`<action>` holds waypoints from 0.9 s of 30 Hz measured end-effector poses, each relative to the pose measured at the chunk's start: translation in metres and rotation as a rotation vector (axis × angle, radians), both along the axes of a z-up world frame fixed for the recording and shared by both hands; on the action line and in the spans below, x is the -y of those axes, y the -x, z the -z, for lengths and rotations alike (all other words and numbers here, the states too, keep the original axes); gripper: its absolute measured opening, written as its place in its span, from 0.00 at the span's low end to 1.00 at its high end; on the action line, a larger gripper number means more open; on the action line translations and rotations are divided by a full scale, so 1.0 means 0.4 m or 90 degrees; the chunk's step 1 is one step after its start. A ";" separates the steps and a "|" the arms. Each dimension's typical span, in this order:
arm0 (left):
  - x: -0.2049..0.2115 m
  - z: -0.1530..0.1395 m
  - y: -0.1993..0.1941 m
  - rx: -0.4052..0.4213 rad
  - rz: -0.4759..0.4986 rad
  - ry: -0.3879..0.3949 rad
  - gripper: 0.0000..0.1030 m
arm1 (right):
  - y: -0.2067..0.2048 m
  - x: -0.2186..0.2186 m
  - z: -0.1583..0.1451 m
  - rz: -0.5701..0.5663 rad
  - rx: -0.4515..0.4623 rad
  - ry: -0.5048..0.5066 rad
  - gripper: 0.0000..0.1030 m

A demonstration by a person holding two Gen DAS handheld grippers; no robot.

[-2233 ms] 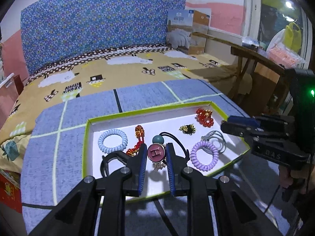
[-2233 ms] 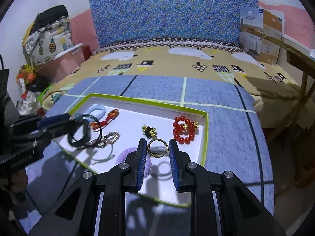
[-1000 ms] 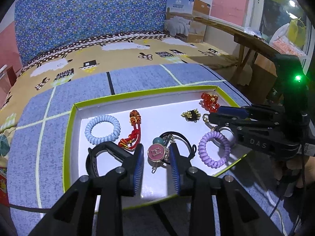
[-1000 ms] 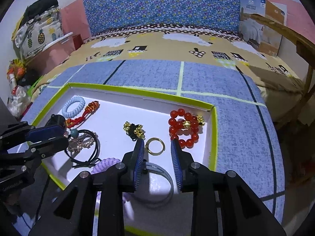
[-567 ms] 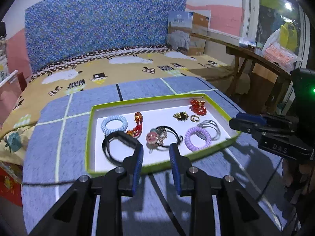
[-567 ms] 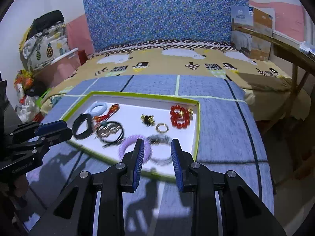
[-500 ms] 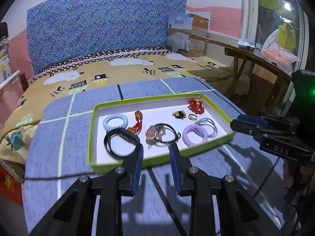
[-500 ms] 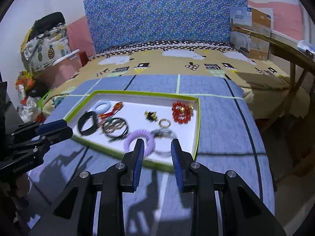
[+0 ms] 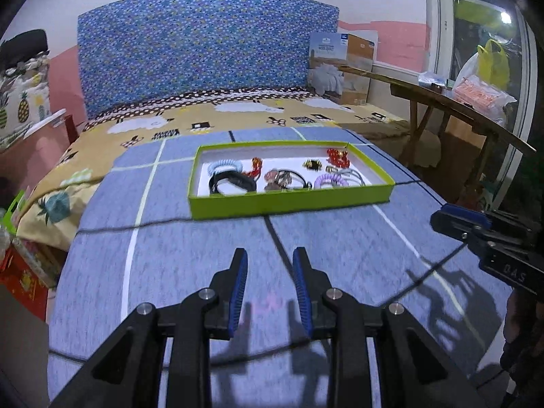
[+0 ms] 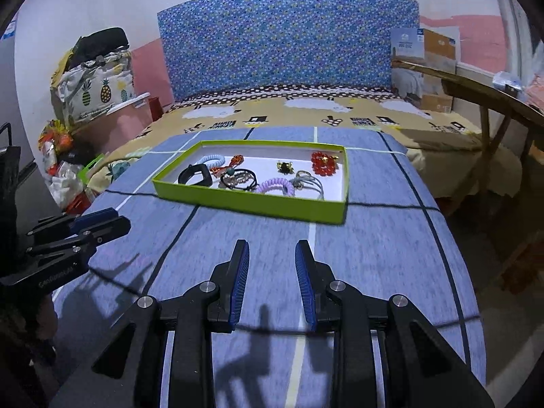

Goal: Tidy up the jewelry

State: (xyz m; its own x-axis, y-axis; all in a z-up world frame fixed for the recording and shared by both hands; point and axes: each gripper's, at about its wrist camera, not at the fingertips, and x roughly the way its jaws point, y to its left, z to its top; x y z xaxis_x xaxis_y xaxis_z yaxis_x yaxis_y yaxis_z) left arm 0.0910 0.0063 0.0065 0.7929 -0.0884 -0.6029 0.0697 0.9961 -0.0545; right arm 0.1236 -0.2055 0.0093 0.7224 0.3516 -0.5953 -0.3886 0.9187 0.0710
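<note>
Because every piece lay inside the green-rimmed tray (image 10: 251,205), both tools hung well back from it with nothing between their fingers, which suggested the sorting was finished or nearly so. Jaws stood parted and empty on the left gripper (image 9: 269,289) and the right gripper (image 10: 271,284), each poised above the blue quilt (image 10: 374,255) near its front edge. Within the tray the pieces were spread out mostly singly on the white floor: a black band (image 10: 195,175) and a pale blue coil tie (image 10: 212,160) toward the left, a black cord with charms (image 10: 239,178) and a purple coil tie (image 10: 275,183) in the middle, a red bead bracelet (image 10: 323,165) at the far right corner, probably so each could be seen and picked out easily.
</note>
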 end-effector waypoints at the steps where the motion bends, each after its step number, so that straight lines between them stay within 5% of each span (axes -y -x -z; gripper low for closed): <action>1: -0.003 0.004 0.011 -0.001 -0.006 0.002 0.28 | 0.012 0.003 0.002 0.004 0.001 -0.001 0.28; 27: 0.011 0.015 0.117 0.042 -0.031 -0.026 0.31 | 0.134 -0.001 0.032 0.017 0.042 0.027 0.28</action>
State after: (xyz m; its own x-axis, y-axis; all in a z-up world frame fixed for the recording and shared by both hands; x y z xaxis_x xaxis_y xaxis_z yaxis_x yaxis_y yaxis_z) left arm 0.0443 0.0019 0.0007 0.8337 -0.0248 -0.5517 0.0229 0.9997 -0.0104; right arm 0.0698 -0.2051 -0.0034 0.7699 0.3066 -0.5597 -0.3660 0.9306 0.0063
